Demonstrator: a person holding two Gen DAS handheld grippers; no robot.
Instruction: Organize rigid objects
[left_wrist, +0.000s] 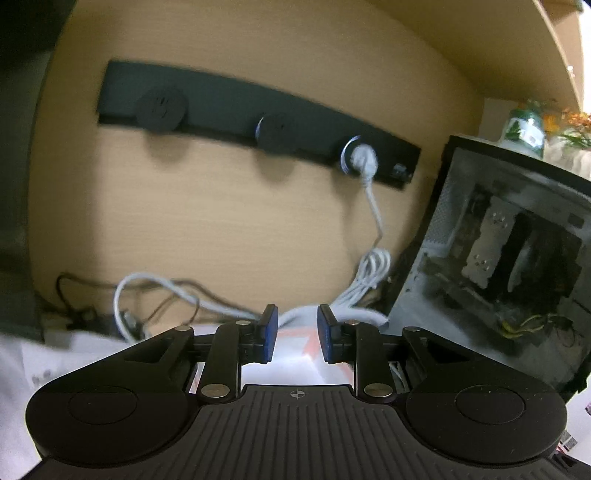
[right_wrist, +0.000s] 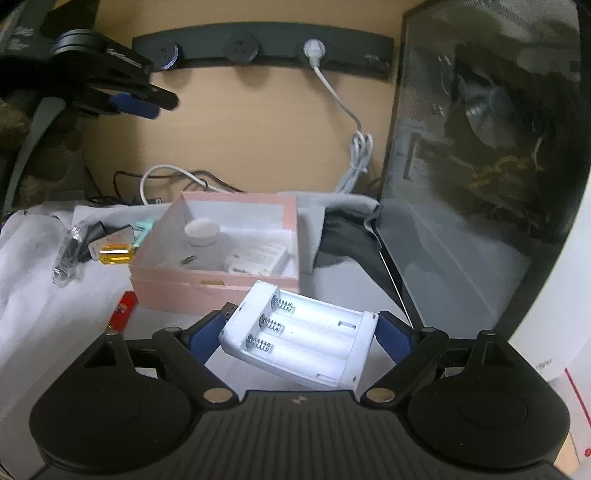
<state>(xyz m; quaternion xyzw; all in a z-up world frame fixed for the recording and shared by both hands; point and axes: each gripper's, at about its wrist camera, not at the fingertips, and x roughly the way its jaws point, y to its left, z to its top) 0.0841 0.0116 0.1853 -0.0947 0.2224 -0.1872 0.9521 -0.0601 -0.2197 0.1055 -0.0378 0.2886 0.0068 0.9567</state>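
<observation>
The right gripper (right_wrist: 301, 334) pinches a white battery holder (right_wrist: 299, 338) between its blue pads, one at each end; the holder is tilted, its three empty bays and springs facing up. It hangs just near of the pink box (right_wrist: 218, 284), over the pale cloth-covered table (right_wrist: 37, 295). A small dark tip pokes out beside the left pad — what it belongs to is hard to tell.

Inside the open box stand a white round-capped container (right_wrist: 202, 236) and a flat white packet (right_wrist: 256, 258), partly hidden by the near wall. Left of the box lie a yellow-wrapped item (right_wrist: 114, 255), a crinkled clear bag with dark contents (right_wrist: 70, 254) and, nearer, a red card (right_wrist: 123, 308) whose near end is cut off by the gripper body.

The left gripper (left_wrist: 293, 338) holds nothing: its blue pads stand slightly apart with a clear gap between them, aimed at the wooden back panel. From the right wrist view it appears raised at far left (right_wrist: 144, 105), blurred and partly out of frame.

On the panel a black socket strip (left_wrist: 258, 122) carries a white plug (left_wrist: 361, 157), whose white cable (left_wrist: 373, 266) trails down in a bundled loop. At right stands a glass-sided computer case (left_wrist: 506, 251) — its insides murky behind reflections.
</observation>
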